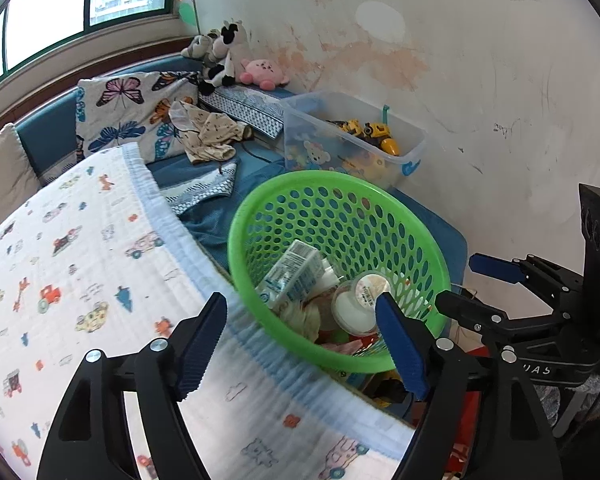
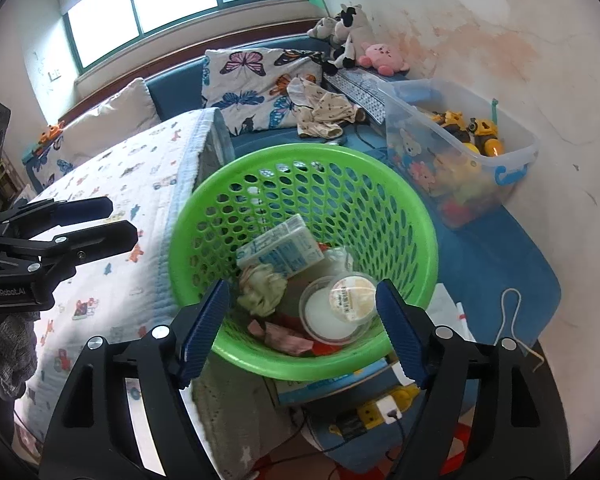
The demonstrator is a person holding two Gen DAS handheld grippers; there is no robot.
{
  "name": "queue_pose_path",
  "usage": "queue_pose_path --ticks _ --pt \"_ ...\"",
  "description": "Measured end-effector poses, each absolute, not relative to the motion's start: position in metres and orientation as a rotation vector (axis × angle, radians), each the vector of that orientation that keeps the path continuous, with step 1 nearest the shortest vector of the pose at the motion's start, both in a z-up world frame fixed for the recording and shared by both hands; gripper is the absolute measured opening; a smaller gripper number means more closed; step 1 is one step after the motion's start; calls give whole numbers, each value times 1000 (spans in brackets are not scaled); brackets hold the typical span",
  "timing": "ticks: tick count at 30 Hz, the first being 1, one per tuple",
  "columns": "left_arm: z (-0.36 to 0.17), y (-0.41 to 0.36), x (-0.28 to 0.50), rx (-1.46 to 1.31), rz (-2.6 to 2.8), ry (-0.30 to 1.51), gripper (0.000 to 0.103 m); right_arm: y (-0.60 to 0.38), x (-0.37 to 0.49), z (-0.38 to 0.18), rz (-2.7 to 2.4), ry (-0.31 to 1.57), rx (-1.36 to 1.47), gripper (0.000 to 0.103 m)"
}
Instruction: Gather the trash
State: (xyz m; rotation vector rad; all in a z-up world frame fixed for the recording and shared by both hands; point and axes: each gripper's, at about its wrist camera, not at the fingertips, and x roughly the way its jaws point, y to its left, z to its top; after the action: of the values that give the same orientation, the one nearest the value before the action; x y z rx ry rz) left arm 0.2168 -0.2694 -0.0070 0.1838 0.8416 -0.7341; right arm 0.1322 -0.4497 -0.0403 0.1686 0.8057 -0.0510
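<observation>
Centre of both views: green perforated basket (image 2: 300, 184), tilted, holding a milk carton (image 2: 280, 250), a crumpled tissue (image 2: 262, 290), a clear lidded cup (image 2: 342, 306) and pink scraps (image 2: 284, 336).
Left half of the frame: bed under a white quilt (image 1: 72, 248) printed with small cars, pale blue border.
Behind the basket: blue mat (image 2: 496, 264); butterfly-print pillow (image 2: 256, 84); crumpled beige garment (image 2: 324, 114).
Upper centre: plush cow (image 1: 228, 54) and pink plush (image 1: 262, 74) against a stained white wall (image 1: 480, 60).
Upper right of the basket: clear plastic bin (image 2: 460, 140) of yellow toys.
Upper left: green-framed window (image 2: 148, 4).
Bottom of the right wrist view: yellow power strip (image 2: 380, 410).
Left tool (image 1: 300, 340): jaws apart, nothing between the pads.
Right tool (image 2: 302, 330): jaws apart, empty, above the basket's near rim
</observation>
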Motion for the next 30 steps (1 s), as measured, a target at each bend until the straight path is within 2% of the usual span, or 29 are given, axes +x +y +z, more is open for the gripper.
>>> queue_pose_path --ticks 15,30 --pt "17 -200 190 151 -638 734 92 -402 123 -31 36 785 154 83" --pt "26 -123 156 126 -513 677 96 -346 108 -22 101 754 127 90"
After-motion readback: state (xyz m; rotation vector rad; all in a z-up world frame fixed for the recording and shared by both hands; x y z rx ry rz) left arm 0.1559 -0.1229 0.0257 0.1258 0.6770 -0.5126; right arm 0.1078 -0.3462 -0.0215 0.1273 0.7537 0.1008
